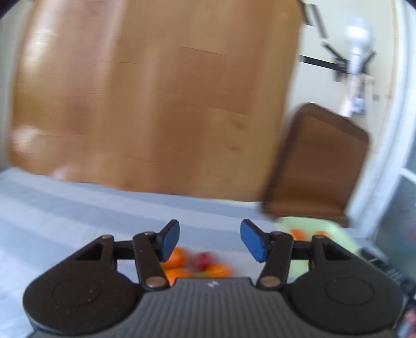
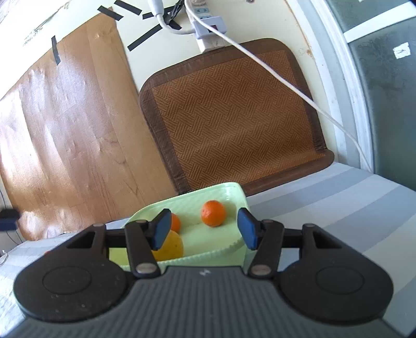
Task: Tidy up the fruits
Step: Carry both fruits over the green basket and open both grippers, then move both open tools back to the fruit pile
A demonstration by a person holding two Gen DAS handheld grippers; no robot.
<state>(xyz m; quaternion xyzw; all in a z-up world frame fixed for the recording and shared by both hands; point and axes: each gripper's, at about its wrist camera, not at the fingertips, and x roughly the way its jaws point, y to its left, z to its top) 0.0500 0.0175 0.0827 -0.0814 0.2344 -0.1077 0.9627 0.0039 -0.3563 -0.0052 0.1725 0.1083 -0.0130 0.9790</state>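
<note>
Both tongs [image 1: 210, 240] [image 2: 204, 228] gape wide (empty).

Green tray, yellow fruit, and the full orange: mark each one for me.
green tray [image 2: 235, 193], right wrist view, far corner rim
yellow fruit [image 2: 171, 245], right wrist view, visible front
orange [image 2: 213, 213], right wrist view, middle

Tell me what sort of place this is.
Probably a room in a home, rigged for recording: a striped cloth covers the work surface, a woven mat leans on the wall, and a power strip is fixed above. A green tray holds fruit.
</note>
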